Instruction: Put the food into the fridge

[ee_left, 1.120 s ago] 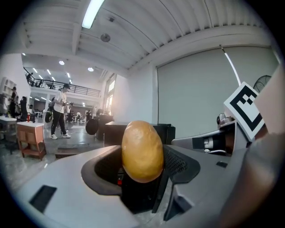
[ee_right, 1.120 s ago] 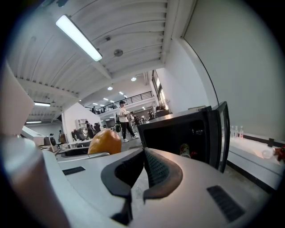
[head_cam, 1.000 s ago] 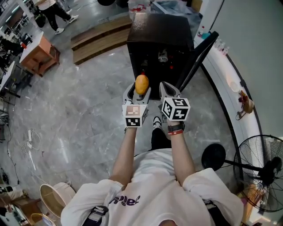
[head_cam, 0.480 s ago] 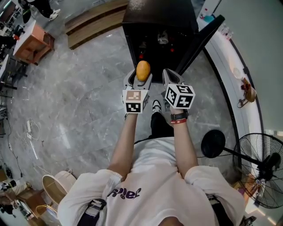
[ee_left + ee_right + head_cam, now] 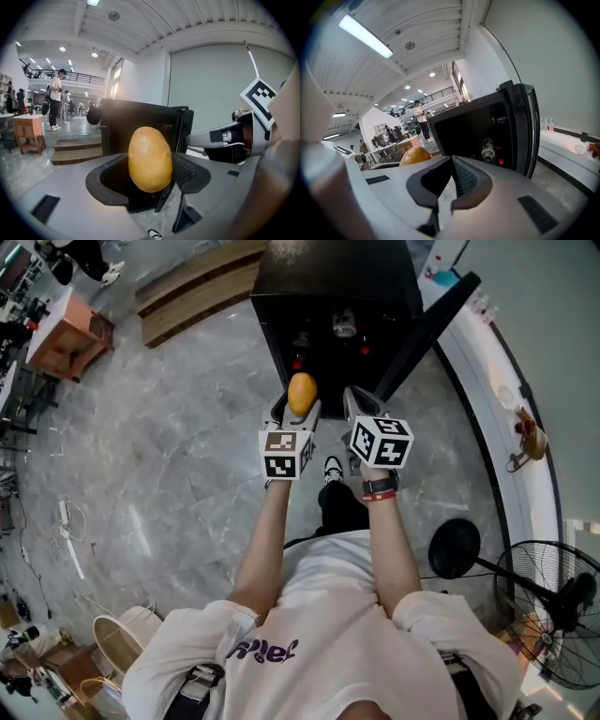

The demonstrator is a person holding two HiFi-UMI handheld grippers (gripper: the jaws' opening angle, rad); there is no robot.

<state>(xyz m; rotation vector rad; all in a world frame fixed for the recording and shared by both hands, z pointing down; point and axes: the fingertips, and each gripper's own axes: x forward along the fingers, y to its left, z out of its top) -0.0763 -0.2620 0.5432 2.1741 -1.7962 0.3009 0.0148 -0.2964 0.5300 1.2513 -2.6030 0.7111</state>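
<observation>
Smooth yellow-orange mango (image 5: 150, 159) clamped in left gripper (image 5: 149, 174)

Bright, even indoor light through fisheye lenses.
A ceiling strip light (image 5: 365, 35) glares white, the polished floor (image 5: 178, 474) carries pale reflections, and the fridge (image 5: 337, 287) interior is dark. Both gripper views bend and darken at their edges. The yellow fruit (image 5: 150, 159) is sharp.

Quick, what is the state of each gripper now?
Left gripper: closed, holding a yellow fruit.
Right gripper: closed, empty.
</observation>
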